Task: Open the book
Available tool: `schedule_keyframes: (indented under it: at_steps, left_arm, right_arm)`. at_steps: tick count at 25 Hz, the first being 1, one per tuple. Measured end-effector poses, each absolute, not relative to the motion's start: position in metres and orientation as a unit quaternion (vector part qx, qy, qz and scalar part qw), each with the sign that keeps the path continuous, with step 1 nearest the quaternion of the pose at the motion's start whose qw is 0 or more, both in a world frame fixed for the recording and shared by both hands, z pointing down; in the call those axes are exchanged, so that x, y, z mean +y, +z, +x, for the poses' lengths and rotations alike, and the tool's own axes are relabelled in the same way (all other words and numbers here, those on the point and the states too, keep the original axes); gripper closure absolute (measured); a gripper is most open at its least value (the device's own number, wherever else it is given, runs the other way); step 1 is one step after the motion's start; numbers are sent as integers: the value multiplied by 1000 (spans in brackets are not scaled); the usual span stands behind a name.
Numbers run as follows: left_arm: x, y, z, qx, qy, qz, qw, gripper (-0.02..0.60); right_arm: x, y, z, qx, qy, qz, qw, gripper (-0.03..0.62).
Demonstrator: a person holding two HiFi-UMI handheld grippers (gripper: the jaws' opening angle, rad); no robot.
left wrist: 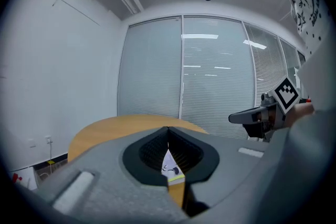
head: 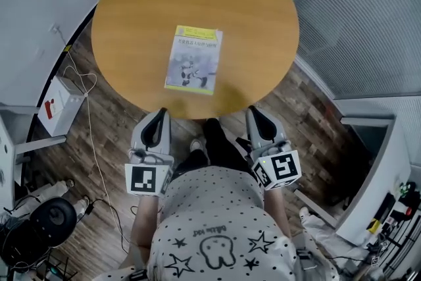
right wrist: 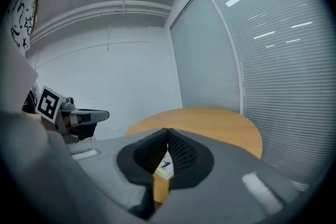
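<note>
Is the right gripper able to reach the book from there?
Probably yes: the right gripper hovers at the near edge of the table, the closed book lies beyond, and nothing stands between.

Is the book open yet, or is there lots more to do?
Not yet. Nothing looks done: the book lies closed, cover up, on the round table. In hand: the left gripper and right gripper hover at the table's near edge, jaws together and empty, apart from the book. Left to do: reach the book, catch the cover's edge and turn it open.
</note>
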State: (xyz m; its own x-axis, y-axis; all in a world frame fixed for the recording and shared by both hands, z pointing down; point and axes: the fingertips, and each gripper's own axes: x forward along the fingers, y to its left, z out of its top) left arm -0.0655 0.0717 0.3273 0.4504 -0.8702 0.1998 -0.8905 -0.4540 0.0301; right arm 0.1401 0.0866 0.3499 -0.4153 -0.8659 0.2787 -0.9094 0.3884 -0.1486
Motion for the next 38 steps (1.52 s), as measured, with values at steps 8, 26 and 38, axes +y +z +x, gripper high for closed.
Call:
schedule_keyframes:
  at_steps: [8, 26, 38]
  left_arm:
    - [1, 321, -51, -548, 89, 830, 49, 571]
    - [-72, 350, -39, -570, 128, 809, 62, 571]
    - [-70, 366, -23, -533, 125, 834, 70, 571]
  right_arm:
    - [-2, 354, 161, -845, 145, 509, 80, 591]
    - [-81, 386, 169, -847, 187, 488, 93, 591]
    - [-60, 385, 165, -832, 194, 513, 81, 591]
